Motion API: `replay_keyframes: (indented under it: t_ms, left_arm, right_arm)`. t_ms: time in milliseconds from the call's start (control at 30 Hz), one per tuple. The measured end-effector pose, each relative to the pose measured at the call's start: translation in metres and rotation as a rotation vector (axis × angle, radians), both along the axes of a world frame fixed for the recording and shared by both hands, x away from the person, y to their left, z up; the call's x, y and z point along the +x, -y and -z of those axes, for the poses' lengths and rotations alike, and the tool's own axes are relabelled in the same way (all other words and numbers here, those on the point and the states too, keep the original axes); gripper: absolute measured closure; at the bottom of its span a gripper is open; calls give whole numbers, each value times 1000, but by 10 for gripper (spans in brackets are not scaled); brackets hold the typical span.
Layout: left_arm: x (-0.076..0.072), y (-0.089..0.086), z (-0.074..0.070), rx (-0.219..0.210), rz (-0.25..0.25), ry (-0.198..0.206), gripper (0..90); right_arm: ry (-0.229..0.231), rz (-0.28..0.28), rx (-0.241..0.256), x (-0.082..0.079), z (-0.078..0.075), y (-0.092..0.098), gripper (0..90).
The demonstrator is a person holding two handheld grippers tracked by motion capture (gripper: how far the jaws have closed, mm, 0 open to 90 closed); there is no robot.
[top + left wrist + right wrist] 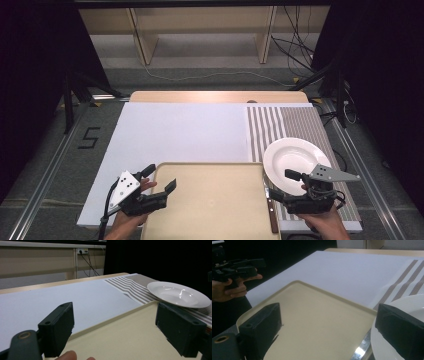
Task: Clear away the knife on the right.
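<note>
White paper covers the table (180, 132), a striped mat (295, 125) along its right side, and nothing is gripped yet. My left gripper (161, 181) hangs over the near-left corner of the beige tray (210, 200), jaws spread wide, pinching nothing. My right gripper (281, 184) sits at the tray's right edge, jaws likewise spread and empty, one of them over the rim of the white plate (295, 157). That plate rests on the mat, just beside the tray, untouched. A knife (271, 210) lies between tray and plate. Judging by this, the work is barely begun: tray bare, plate and knife left to handle.
</note>
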State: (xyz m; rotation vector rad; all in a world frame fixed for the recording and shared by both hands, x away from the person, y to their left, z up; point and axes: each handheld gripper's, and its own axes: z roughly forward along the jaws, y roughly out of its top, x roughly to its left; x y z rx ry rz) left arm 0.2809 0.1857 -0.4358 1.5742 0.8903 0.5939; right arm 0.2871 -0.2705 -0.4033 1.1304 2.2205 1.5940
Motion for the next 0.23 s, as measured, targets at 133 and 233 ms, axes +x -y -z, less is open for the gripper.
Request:
replay_keyframes:
  t_ms: [133,233]
  left_arm:
    - [0,0,0,-1,0,1,152]
    - [0,0,0,-1,-1,1,153]
  right_arm:
    - [1,2,-4,0,0,0,78]
    - [2,0,-11,1,1,0,75]
